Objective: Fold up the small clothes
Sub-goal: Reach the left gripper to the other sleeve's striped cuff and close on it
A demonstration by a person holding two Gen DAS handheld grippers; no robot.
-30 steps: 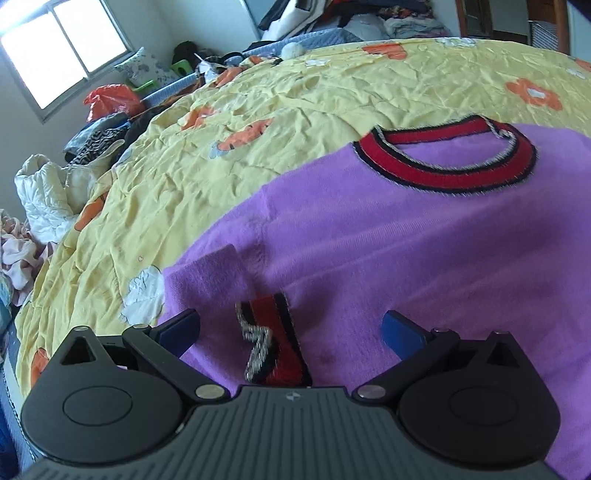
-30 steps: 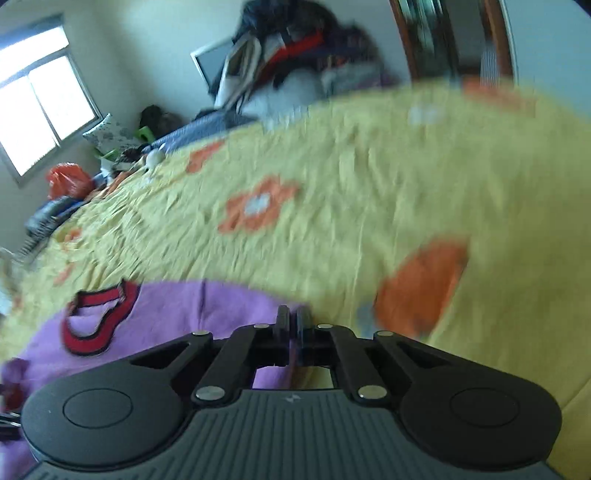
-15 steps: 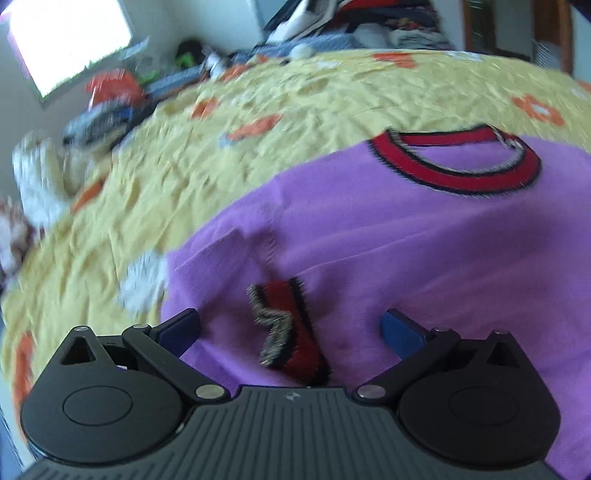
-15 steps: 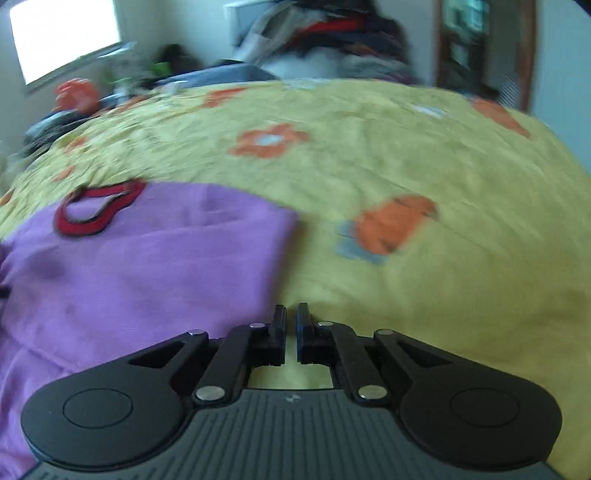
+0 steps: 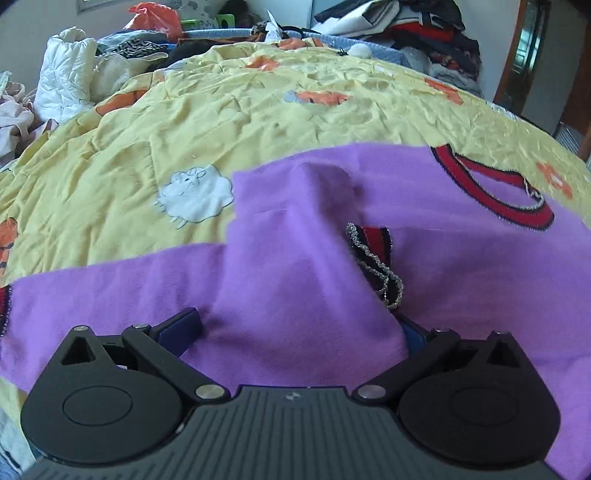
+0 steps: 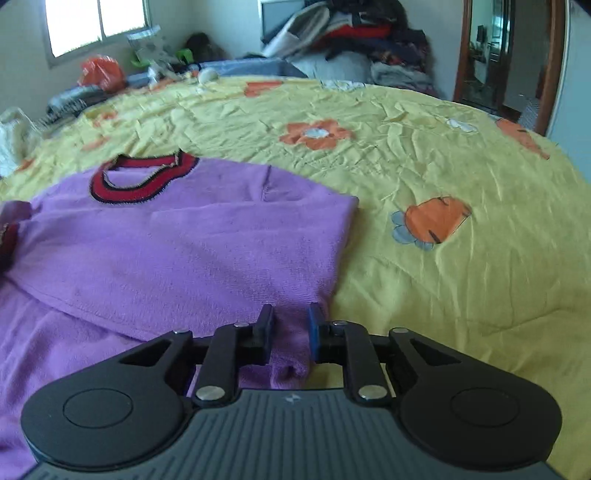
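Note:
A purple sweater (image 5: 295, 258) with a red and black collar (image 5: 495, 192) lies flat on the yellow flowered bedspread (image 5: 221, 122). One sleeve is folded in over its body, and its red and black cuff (image 5: 373, 254) rests on top. My left gripper (image 5: 295, 328) is open wide, low over that sleeve, whose fabric humps between the fingers and hides part of the right one. In the right wrist view the sweater (image 6: 184, 251) shows a folded right side. My right gripper (image 6: 289, 328) sits at its near edge, jaws opening, purple fabric between them but not pinched.
The far side of the bed holds heaped clothes (image 6: 351, 33), a white quilted jacket (image 5: 66, 77) and an orange bag (image 5: 155, 20). A window (image 6: 96, 26) is at the back left and a doorway (image 6: 506, 55) at the back right. Bare bedspread (image 6: 443, 277) spreads right of the sweater.
The right gripper, shut before, has parted its jaws and come to the sweater's near right edge. The left gripper has swung sideways, and the sleeve with its cuff now lies further over the body.

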